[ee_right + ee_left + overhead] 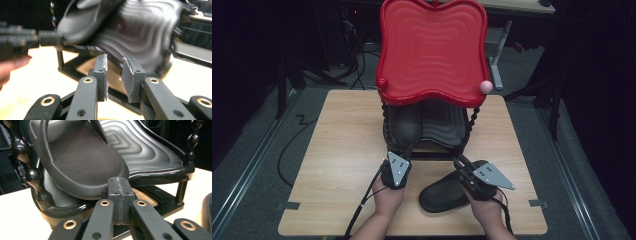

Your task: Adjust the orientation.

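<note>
A two-tier shoe rack (432, 100) is seen at the middle of the far edge of the wooden surface (337, 150). Its upper shelf is a glossy red tray (432, 45) with a wavy outline and concentric ridges moulded into it; a red knob and a pink ball (485, 86) are noted at its two near corners. The lower shelf (150, 152) is black, ridged in the same pattern and tilted, carried on beaded black posts (472, 122).

One black sandal (80, 160) is lying on the lower shelf, at its left side; a matte, finely textured footbed, a thick rounded sole edge and a strap arching over it are recorded in the left gripper view. A second black sandal (447, 192) is lying on the surface near the near edge, just right of centre.

The left tongs (119, 195) are closed, pads pressed together with nothing between them, their tip just beside the heel rim of the shelved sandal; contact cannot be told. The right tongs (117, 75) are held partly apart, empty, pointed at the rack; that view is blurred. In the high view the right tongs (460, 163) are seen over the second sandal.
</note>
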